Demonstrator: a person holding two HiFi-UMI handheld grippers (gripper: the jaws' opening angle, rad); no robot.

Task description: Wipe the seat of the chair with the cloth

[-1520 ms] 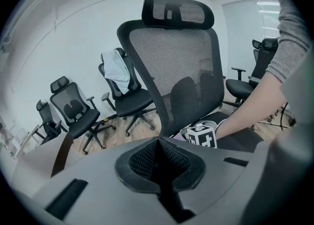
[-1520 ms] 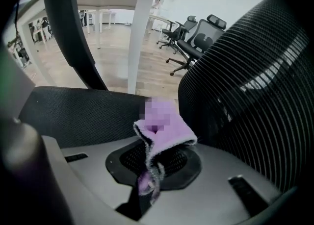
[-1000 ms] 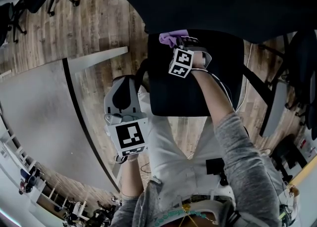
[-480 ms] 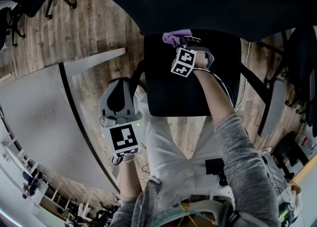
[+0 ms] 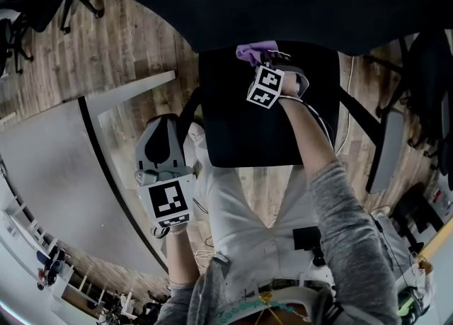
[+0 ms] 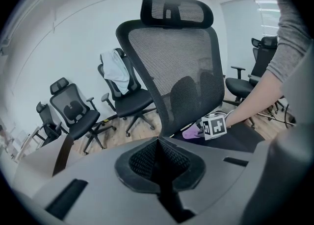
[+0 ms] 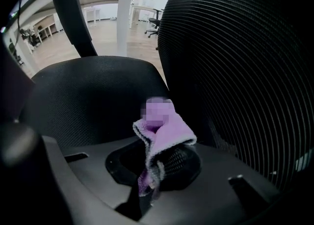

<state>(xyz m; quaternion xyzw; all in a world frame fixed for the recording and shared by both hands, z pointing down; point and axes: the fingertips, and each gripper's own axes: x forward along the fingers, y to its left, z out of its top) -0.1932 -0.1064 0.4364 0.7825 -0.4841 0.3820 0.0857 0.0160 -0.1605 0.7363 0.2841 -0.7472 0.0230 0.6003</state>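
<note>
A black office chair stands before me, its seat (image 5: 248,125) in the middle of the head view and its mesh backrest (image 6: 171,67) rising behind. My right gripper (image 5: 267,56) is shut on a purple cloth (image 7: 162,136), which also shows as a purple cloth (image 5: 249,52) at the seat's rear edge by the backrest (image 7: 240,72). In the right gripper view the cloth hangs folded over the seat (image 7: 88,96). My left gripper (image 5: 164,148) hangs off the chair's left side above the floor, its jaws closed together on nothing (image 6: 158,162).
A grey table (image 5: 56,182) with a dark edge lies at the left on the wooden floor (image 5: 134,40). Other office chairs (image 6: 73,113) stand around, one with a white garment (image 6: 115,72) over it. An armrest (image 5: 388,150) sticks out at the right.
My left gripper has drifted left and a little down, away from the chair. My right gripper with the cloth has shifted slightly further toward the backrest.
</note>
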